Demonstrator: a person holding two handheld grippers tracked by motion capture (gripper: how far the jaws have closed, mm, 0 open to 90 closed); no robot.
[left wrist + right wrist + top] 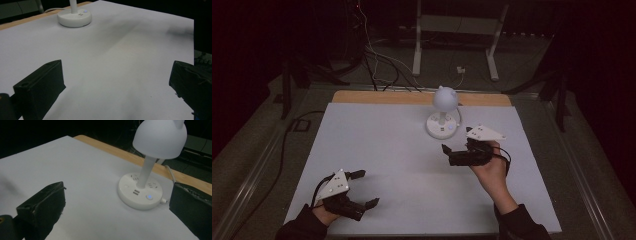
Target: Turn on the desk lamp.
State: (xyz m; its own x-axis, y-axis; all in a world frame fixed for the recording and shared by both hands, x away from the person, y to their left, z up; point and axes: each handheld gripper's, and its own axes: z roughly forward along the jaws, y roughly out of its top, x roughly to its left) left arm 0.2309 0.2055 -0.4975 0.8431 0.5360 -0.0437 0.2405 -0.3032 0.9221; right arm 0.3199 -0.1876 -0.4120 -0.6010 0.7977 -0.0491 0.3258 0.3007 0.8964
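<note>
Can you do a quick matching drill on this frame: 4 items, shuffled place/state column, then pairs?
Column 1
1. desk lamp
2. left gripper
3. right gripper
4. blue light

Column 2
A. open, near the front left corner of the white sheet
B. glowing on the lamp's round base
C. standing toward the far edge of the sheet, right of centre
D. open, just in front of the lamp, held from the right

Pairs: 1-C, 2-A, 3-D, 4-B
</note>
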